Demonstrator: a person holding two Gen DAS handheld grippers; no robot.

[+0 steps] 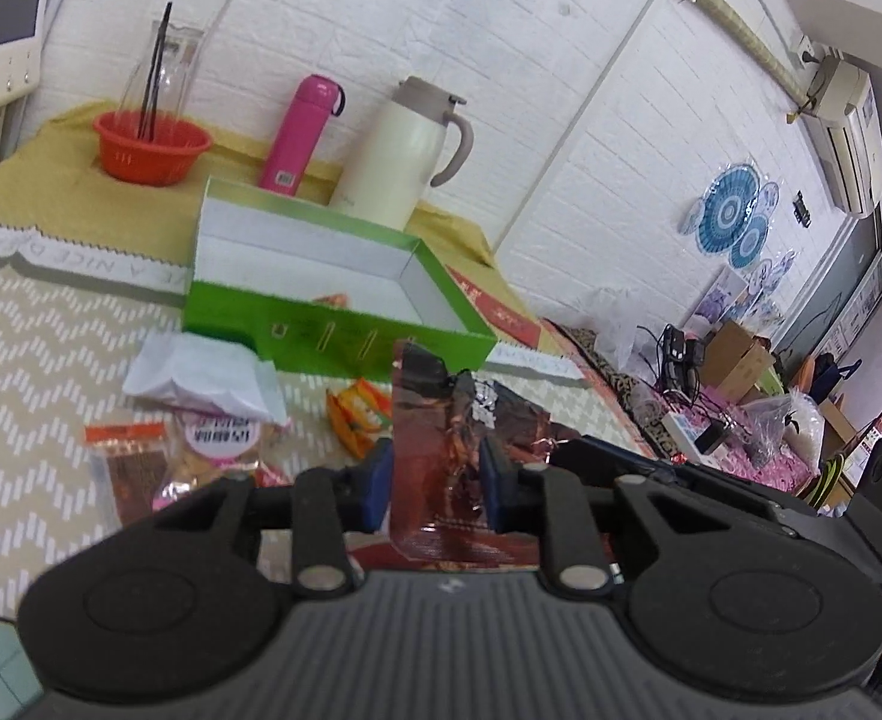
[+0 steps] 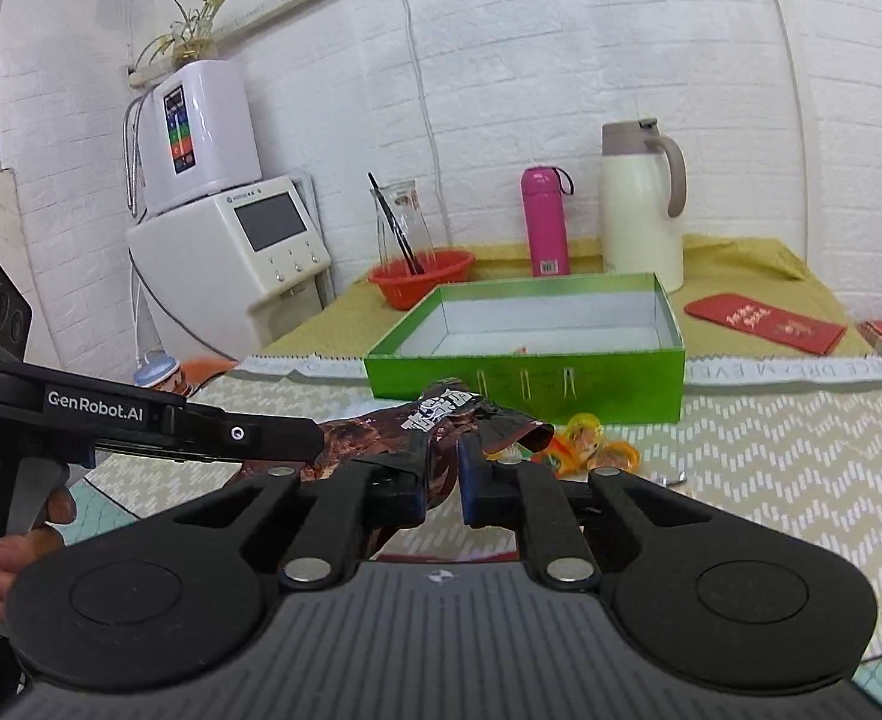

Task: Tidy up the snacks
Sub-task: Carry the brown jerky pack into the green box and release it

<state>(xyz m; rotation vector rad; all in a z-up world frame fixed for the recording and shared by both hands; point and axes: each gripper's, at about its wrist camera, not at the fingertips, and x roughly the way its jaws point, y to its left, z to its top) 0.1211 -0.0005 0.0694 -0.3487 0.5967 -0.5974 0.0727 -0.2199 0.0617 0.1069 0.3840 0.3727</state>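
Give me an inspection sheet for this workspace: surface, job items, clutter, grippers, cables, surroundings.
Surface: table with chevron mat in front, yellow cloth behind.
Job items: green box open, nearly empty; brown foil snack bag held by both grippers; orange snack packets and more snack packs loose on the mat.
Clutter: white plastic bag, red basket, glass carafe, pink flask, cream thermal jug, red envelope.
Grippers: left gripper and right gripper each closed on the bag.
Cables: white cord down the wall.
Surroundings: white brick wall, water dispenser, air conditioner.
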